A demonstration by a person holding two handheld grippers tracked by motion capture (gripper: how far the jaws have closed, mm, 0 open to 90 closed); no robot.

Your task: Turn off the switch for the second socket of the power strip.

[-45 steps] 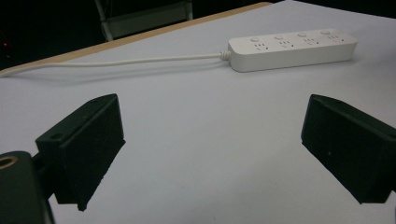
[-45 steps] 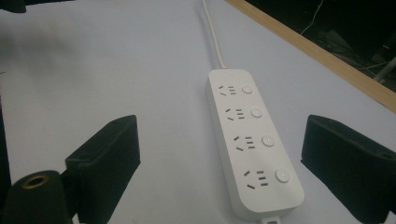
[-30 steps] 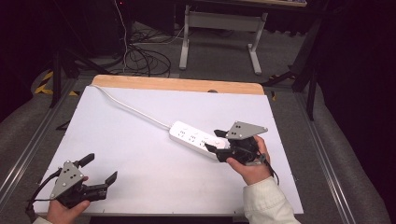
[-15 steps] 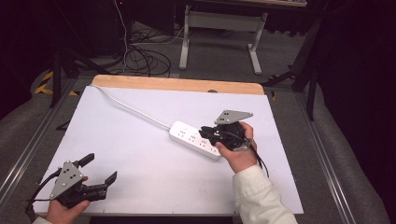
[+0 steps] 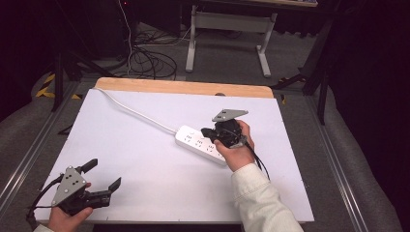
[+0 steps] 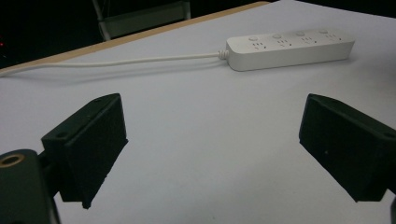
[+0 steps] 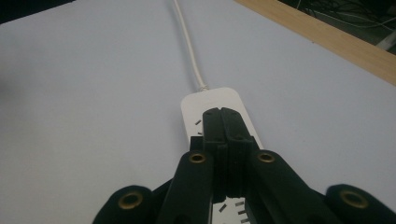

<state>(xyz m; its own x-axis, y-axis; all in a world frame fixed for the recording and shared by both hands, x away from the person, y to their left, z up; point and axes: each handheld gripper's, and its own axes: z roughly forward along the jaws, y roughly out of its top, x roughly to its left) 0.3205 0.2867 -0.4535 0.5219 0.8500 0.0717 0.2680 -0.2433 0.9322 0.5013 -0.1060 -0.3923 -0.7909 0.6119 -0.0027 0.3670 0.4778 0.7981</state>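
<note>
Two grippers are in use. At centre right of the high view, the right gripper (image 5: 209, 133) sits over the white power strip (image 5: 199, 143), which lies diagonally at mid-table on the white table (image 5: 145, 159). In the right gripper view its jaws are pressed together with nothing between them, tips above the strip's top face near the cord end. Whether the tips touch the strip cannot be determined.

At lower left, the left gripper (image 5: 102, 176) rests with jaws spread wide, well apart from the strip.

Risks, as judged:
- Closed tips pressing off-centre may slide or pivot the unsecured strip.
- Downward force may slip off a switch into a socket slot.
- The white cord (image 5: 135, 112) trailing to the upper left may resist any push, swinging the strip.
</note>
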